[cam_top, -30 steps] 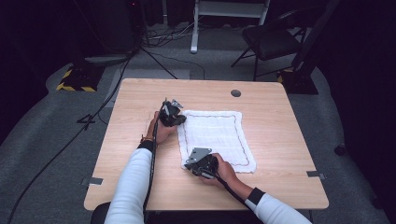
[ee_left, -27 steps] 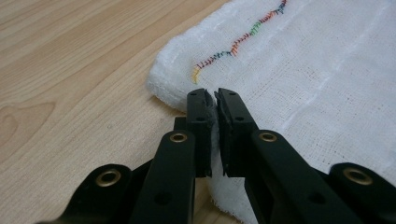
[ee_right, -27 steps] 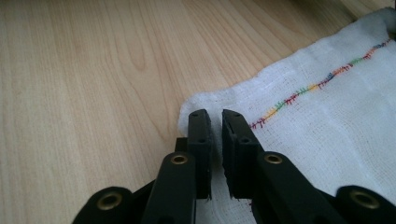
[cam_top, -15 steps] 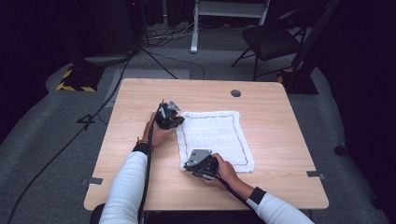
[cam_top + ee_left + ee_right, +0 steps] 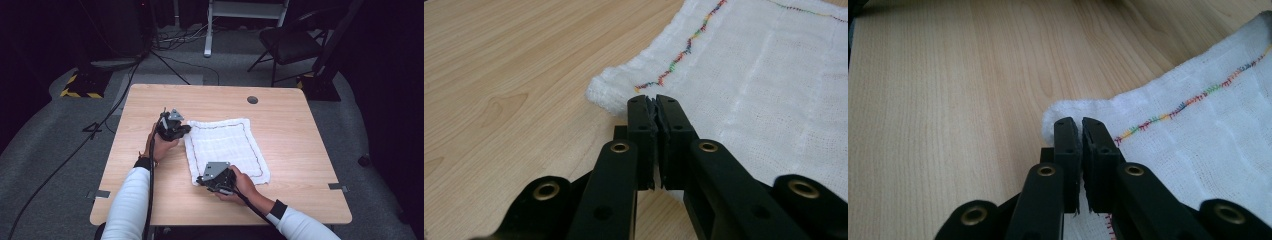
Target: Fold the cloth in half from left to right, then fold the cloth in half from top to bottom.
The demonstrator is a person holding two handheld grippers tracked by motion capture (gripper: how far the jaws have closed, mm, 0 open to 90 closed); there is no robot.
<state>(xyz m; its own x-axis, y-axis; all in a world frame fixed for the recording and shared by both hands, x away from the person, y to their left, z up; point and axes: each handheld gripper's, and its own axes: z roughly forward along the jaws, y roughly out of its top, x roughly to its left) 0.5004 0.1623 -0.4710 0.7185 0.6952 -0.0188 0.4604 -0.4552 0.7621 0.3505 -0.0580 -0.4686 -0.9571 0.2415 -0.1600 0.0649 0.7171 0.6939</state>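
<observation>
My own hands cover much of each claw in the high view, so from above I cannot make out the tips or how they meet the cloth (image 5: 227,149). The cloth's near left corner lies under my right claw (image 5: 204,179) there, and its far left corner sits under my left claw (image 5: 186,129). In the left gripper view the black arms cut off the cloth's nearest edge. The same happens in the right gripper view.

Seen along the jaws, my left claw (image 5: 653,100) is clamped tight on the corner of the cloth; a thin sliver of fabric shows pinched between the pads. My right claw (image 5: 1081,123) is closed on its own corner, and the bunched white edge bulges just beside the left jaw. The slit between those jaws is dark, and I cannot see the fabric inside it.

The cloth is white, a loosely woven gauze with a faint grid pattern. A line of rainbow-coloured zigzag stitching runs just inside its border. It lies spread flat in the middle of the light wooden bench (image 5: 300,130), a rough rectangle slightly skewed to the bench's edges. The two gripped corners are puckered and a little raised.
</observation>
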